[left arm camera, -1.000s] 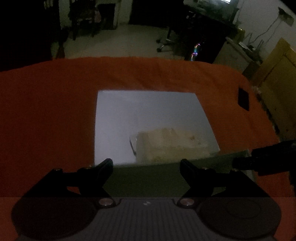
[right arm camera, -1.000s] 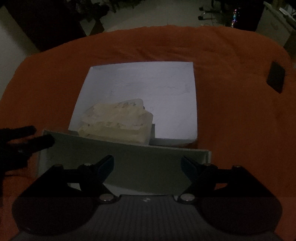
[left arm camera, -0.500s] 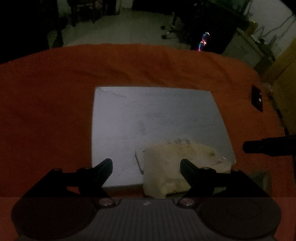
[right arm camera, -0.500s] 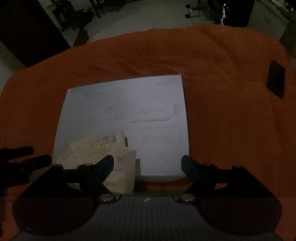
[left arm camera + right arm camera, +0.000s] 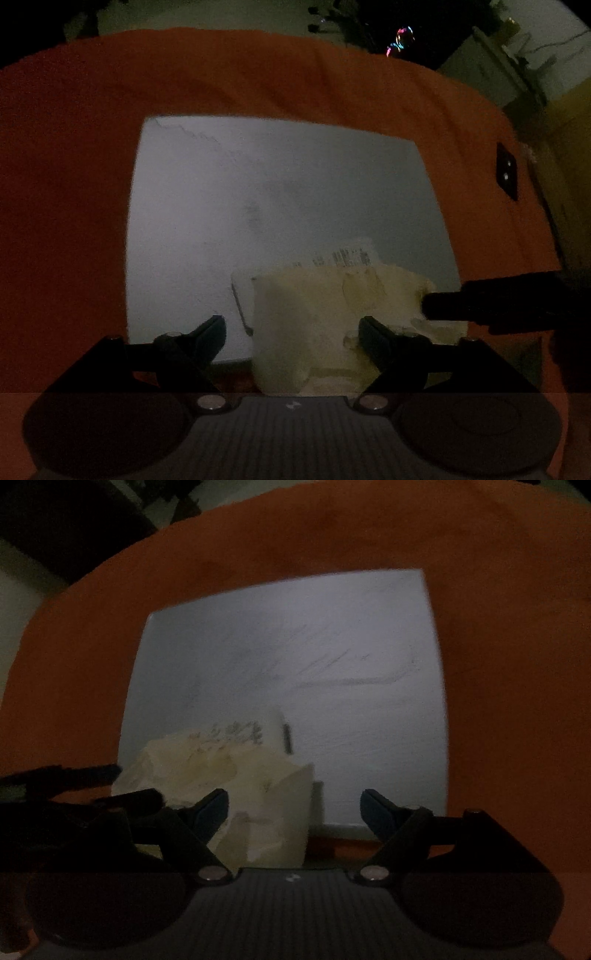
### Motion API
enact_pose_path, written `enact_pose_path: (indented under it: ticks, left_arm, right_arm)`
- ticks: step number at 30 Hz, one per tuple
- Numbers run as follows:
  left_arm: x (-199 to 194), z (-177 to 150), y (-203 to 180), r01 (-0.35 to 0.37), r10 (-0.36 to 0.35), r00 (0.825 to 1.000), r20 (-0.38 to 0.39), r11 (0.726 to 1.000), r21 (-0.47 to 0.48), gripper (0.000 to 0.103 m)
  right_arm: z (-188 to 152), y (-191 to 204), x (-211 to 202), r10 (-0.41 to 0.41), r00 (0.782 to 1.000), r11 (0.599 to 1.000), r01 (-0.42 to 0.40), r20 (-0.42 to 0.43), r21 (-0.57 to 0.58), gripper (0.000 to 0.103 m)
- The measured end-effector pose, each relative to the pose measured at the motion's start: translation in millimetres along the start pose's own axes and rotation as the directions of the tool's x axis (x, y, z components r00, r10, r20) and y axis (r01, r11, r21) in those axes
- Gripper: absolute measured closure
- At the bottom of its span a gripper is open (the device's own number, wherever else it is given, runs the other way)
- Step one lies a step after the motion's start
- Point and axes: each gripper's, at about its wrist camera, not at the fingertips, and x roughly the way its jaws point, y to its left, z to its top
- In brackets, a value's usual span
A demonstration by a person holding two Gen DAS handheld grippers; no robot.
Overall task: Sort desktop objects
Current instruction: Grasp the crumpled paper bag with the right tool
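A pale yellow crumpled bag with a printed label (image 5: 332, 306) lies on the near edge of a white sheet (image 5: 258, 206) on the orange cloth. My left gripper (image 5: 293, 328) is open, its jaws on either side of the bag's left part. In the right wrist view the bag (image 5: 240, 782) sits at the sheet's (image 5: 332, 672) near left corner. My right gripper (image 5: 293, 808) is open with the bag's right corner between its jaws. The other gripper's dark fingers (image 5: 498, 299) reach the bag from the right, and from the left in the right wrist view (image 5: 62, 775).
The orange cloth (image 5: 74, 184) covers the whole table. A small black rectangular object (image 5: 506, 176) lies on the cloth at the far right. Dim furniture and a chair stand beyond the table's far edge.
Both grippers have moved forward and down toward the bag. The grey-green board that stood in front of the bag one second ago is out of view. Both stay open.
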Motion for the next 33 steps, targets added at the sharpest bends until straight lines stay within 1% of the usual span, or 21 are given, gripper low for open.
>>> enact_pose_path:
  ticks: [1, 2, 3, 4, 5, 6, 7, 8, 9, 11, 16, 20, 21, 27, 33]
  left_arm:
    - [1.0, -1.3, 0.0, 0.002, -0.002, 1.000, 0.000, 1.000, 0.001, 0.046]
    - [1.9, -2.6, 0.1, 0.004, -0.004, 1.000, 0.000, 1.000, 0.002, 0.060]
    - [2.9, -3.8, 0.1, 0.006, -0.006, 1.000, 0.001, 1.000, 0.003, 0.067]
    - [3.9, -5.1, 0.1, 0.008, -0.008, 1.000, 0.001, 1.000, 0.004, 0.069]
    - [4.8, -6.4, 0.1, 0.010, -0.010, 1.000, 0.001, 1.000, 0.006, 0.074]
    - [5.8, -7.7, 0.2, 0.013, -0.013, 1.000, 0.001, 1.000, 0.007, 0.077]
    - [6.8, -9.0, 0.2, 0.015, -0.015, 1.000, 0.002, 1.000, 0.008, 0.078]
    - [5.9, -9.3, -0.4, 0.015, -0.015, 1.000, 0.009, 1.000, 0.010, 0.081]
    - [3.6, -9.5, -1.2, 0.016, -0.016, 1.000, 0.016, 1.000, 0.014, 0.081]
    - [-1.6, -9.5, -2.8, 0.019, -0.020, 0.999, 0.031, 1.000, 0.016, 0.084]
    - [-23.8, -8.1, -7.5, 0.027, -0.028, 0.997, 0.075, 1.000, 0.012, 0.086]
    - [-38.7, -7.0, -9.9, 0.028, -0.028, 0.997, 0.072, 1.000, -0.003, 0.086]
    - [-44.3, -7.3, -12.1, 0.029, -0.029, 0.996, 0.081, 1.000, -0.005, 0.086]
    - [-80.3, -16.6, -24.8, 0.021, -0.024, 0.991, 0.133, 0.999, 0.027, 0.086]
    - [-117.6, -30.4, -35.9, 0.012, -0.022, 0.983, 0.183, 0.998, 0.056, 0.086]
  right_arm:
    - [-0.6, 1.8, 3.7, -0.001, 1.000, 1.000, 0.001, -0.012, -0.009, 0.047]
    - [-1.3, 3.3, 6.0, -0.005, 1.000, 1.000, 0.005, -0.017, -0.016, 0.053]
    - [-2.2, 4.6, 7.8, -0.010, 1.000, 1.000, 0.010, -0.019, -0.023, 0.063]
    - [-3.0, 6.0, 9.7, -0.016, 1.000, 0.999, 0.015, -0.021, -0.030, 0.072]
    - [-3.7, 7.4, 9.8, -0.017, 1.000, 0.999, 0.016, -0.019, -0.033, 0.074]
    - [-4.7, 9.2, 8.3, -0.019, 1.000, 0.999, 0.018, -0.012, -0.037, 0.077]
    - [-5.9, 11.2, 6.3, -0.021, 1.000, 0.999, 0.021, -0.004, -0.042, 0.081]
    - [-7.0, 13.3, 4.3, -0.024, 1.000, 0.999, 0.024, 0.004, -0.047, 0.083]
    - [-8.2, 15.3, 2.3, -0.027, 1.000, 0.998, 0.027, 0.013, -0.052, 0.085]
    - [-10.0, 18.4, -2.5, -0.031, 0.999, 0.998, 0.033, 0.030, -0.058, 0.087]
    - [-15.5, 23.7, -23.5, -0.033, 0.996, 0.998, 0.038, 0.078, -0.056, 0.089]
    - [-23.0, 28.4, -41.5, -0.028, 0.994, 0.997, 0.035, 0.105, -0.062, 0.089]
    - [-24.5, 29.7, -46.4, -0.030, 0.993, 0.997, 0.037, 0.115, -0.064, 0.089]
    - [-39.2, 43.7, -84.3, -0.037, 0.982, 0.996, 0.052, 0.183, -0.078, 0.090]
    - [-62.8, 59.5, -108.5, -0.042, 0.973, 0.994, 0.065, 0.228, -0.093, 0.091]
